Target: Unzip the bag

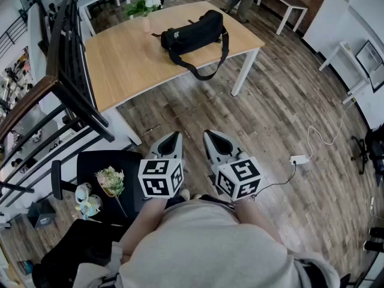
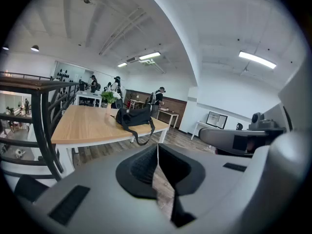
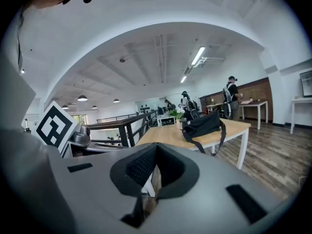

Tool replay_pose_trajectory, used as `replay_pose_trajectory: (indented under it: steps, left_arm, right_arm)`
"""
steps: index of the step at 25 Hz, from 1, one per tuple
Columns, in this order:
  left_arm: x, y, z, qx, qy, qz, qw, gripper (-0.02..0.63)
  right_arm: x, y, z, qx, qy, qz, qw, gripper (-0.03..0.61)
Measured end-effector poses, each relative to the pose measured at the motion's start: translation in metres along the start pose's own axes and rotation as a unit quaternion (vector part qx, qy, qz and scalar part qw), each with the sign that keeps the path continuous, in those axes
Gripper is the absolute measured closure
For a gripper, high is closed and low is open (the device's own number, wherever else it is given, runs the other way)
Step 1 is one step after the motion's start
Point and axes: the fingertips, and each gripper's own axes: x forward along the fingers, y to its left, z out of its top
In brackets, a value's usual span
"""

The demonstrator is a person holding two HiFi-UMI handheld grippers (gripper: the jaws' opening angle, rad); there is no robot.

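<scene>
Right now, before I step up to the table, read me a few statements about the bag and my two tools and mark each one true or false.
1. The black bag lies on the wooden table. True.
2. The left tool is clamped on the bag's zipper. False: it is shut on nothing, well short of the table.
3. The right tool has its jaws wide apart. False: they are together, with nothing between them.
4. The bag's strap hangs over the table's edge. True.
5. A laptop sits next to the bag. False: the only other thing on the table is a vase of flowers, which stands apart from the bag.
</scene>
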Motion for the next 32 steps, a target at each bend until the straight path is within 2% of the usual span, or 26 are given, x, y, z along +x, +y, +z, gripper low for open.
replay_pose_trajectory:
  steps: [5, 11, 15, 17, 26, 28, 32]
  left_arm:
    - [-0.003, 0.001, -0.003, -0.005, 0.001, -0.002, 1.0000, 0.591]
    - [0.000, -0.003, -0.001, 0.013, 0.001, -0.013, 0.9998, 0.591]
    - [-0.004, -0.003, 0.015, 0.001, -0.051, -0.055, 0.9972, 0.591]
    - [-0.005, 0.003, 0.018, -0.011, -0.060, -0.065, 0.9960, 0.590]
    - [0.008, 0.020, 0.006, -0.013, -0.027, -0.071, 0.9970, 0.588]
    - [0.012, 0.023, 0.002, -0.017, -0.021, -0.070, 0.9972, 0.588]
    - [0.019, 0.031, -0.003, -0.024, -0.013, -0.055, 0.9981, 0.572]
  right_arm:
    - [-0.002, 0.003, -0.003, -0.001, 0.001, 0.001, 1.000, 0.574]
    - [0.005, 0.007, 0.000, -0.003, -0.003, 0.006, 1.000, 0.574]
    - [0.005, 0.008, 0.009, 0.013, -0.042, 0.013, 0.999, 0.572]
    - [0.007, 0.007, 0.008, 0.019, -0.048, 0.010, 0.999, 0.571]
    - [0.022, 0.005, -0.009, 0.027, -0.014, -0.022, 0.999, 0.568]
    - [0.025, 0.006, -0.014, 0.027, -0.006, -0.021, 0.999, 0.513]
    - [0.032, 0.000, -0.018, 0.029, 0.005, -0.024, 0.999, 0.509]
